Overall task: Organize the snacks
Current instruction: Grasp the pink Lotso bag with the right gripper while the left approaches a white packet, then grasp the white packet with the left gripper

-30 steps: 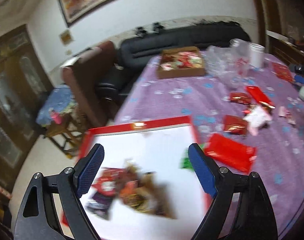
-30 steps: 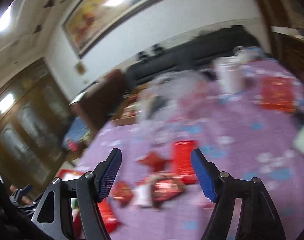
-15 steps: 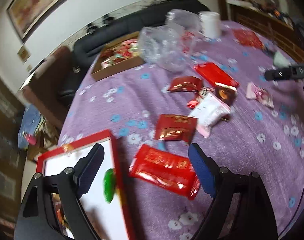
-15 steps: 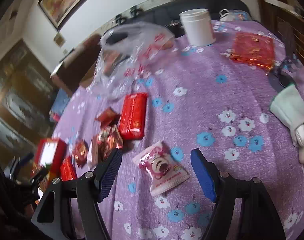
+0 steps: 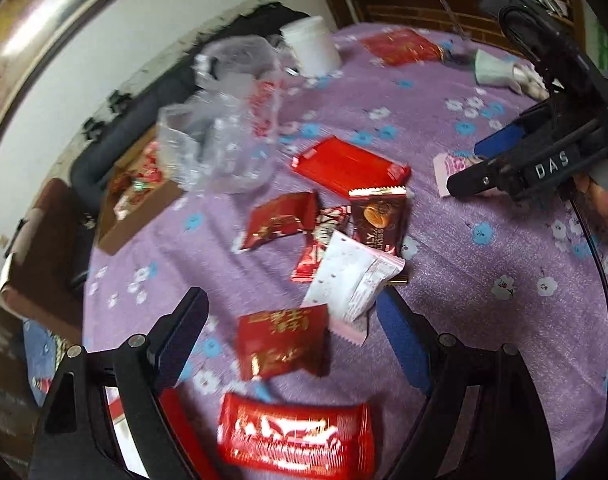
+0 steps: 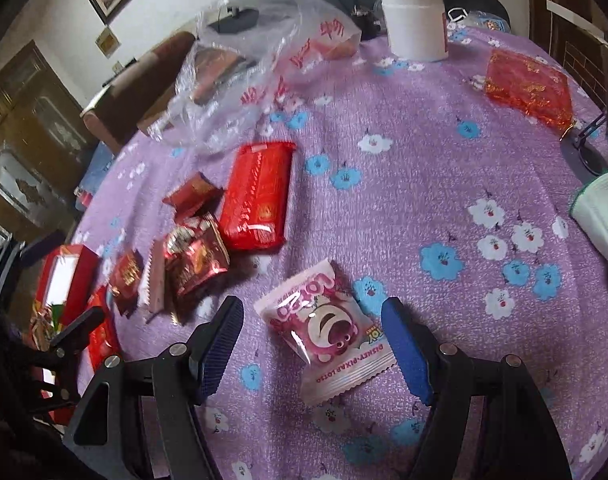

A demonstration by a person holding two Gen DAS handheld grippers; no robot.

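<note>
Snack packets lie scattered on a purple flowered tablecloth [image 5: 443, 128]. My left gripper [image 5: 292, 340] is open above a small red packet [image 5: 282, 342], with a white-pink packet [image 5: 351, 276] and a long red packet [image 5: 298, 438] close by. My right gripper [image 6: 311, 344] is open and straddles a pink bear packet [image 6: 325, 328]; it also shows in the left wrist view [image 5: 499, 160]. A brown biscuit packet [image 5: 377, 216] and a large red packet [image 6: 260, 194] lie mid-table. A red-rimmed white tray [image 6: 66, 276] sits at the left edge.
A crumpled clear plastic bag [image 5: 224, 128], a white tub [image 6: 415, 22] and a cardboard box of snacks [image 5: 138, 184] stand at the far side. A red mesh pouch [image 6: 527, 84] and a white glove [image 6: 599, 216] lie to the right. A sofa stands beyond the table.
My left gripper swung right, from over the tray to over the scattered packets. My right gripper tilted down and now straddles the pink bear packet. Both stayed open.
</note>
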